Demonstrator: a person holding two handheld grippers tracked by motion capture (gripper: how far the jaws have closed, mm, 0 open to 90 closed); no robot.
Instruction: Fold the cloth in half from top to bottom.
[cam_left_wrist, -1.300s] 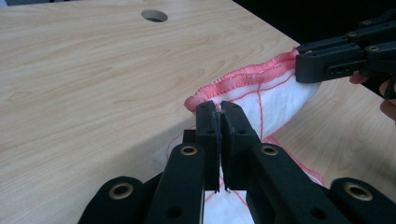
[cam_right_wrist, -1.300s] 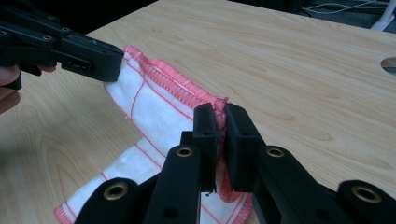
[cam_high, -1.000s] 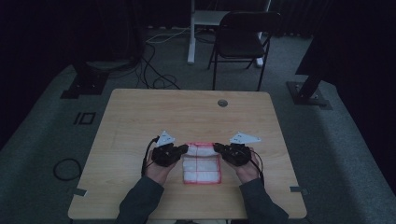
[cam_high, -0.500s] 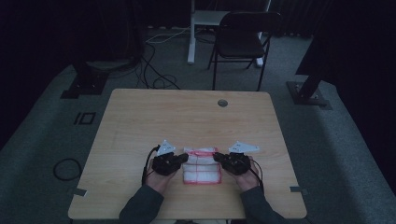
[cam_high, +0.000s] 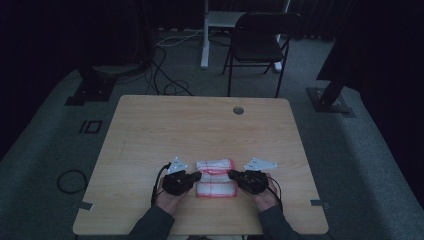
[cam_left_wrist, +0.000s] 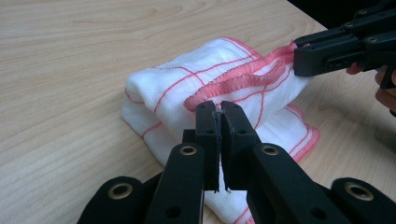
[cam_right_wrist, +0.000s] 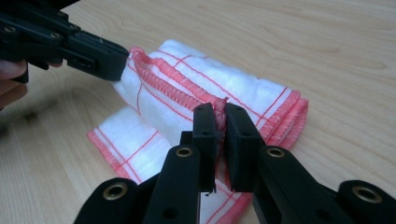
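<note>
Cloth (cam_high: 216, 177) lies pinched between both tools on bare table (cam_high: 200, 130), chair (cam_high: 262, 42) beyond.

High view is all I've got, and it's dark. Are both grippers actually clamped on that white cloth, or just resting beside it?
Observer: Clamped. The left gripper pinches the pink stitched hem of the cloth between shut jaws.
Operator: And the right one?
Observer: The right gripper has pink hem bunched between its shut jaws too.
Operator: Is the cloth flat?
Observer: No. The gripped layer is lifted and folded over a lower layer that lies on the table.
</note>
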